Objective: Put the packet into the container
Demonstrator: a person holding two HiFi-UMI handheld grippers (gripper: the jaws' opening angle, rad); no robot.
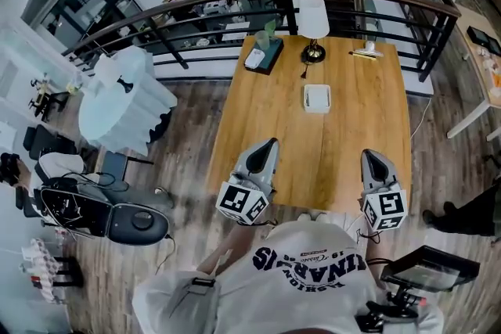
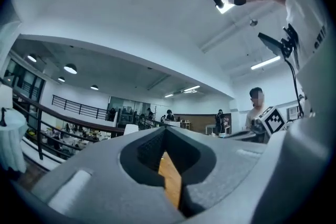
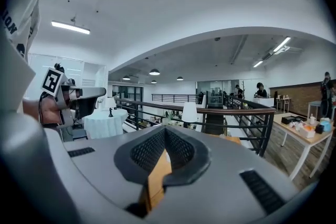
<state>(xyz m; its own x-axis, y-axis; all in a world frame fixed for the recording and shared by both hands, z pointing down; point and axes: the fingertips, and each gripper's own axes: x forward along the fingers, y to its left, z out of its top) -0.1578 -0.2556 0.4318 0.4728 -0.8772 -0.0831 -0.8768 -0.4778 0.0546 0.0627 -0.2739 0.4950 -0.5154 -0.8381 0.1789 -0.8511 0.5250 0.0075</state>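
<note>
On the wooden table (image 1: 344,160) a white, shallow, near-square container (image 1: 317,98) lies flat, edges parallel to the table's, while the left gripper (image 1: 268,144) and right gripper (image 1: 369,156) are closed and empty.

we see bright, even, cool light; a ceiling strip light (image 3: 70,27) glares upper left in the right gripper view; fisheye bending at edges.

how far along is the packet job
Nothing looks done: the white square container on the wooden table seems empty. Nothing in hand: left gripper and right gripper are shut, empty, at the near edge. Remaining: pick up the white packet on the dark tray, drop it in.
</note>
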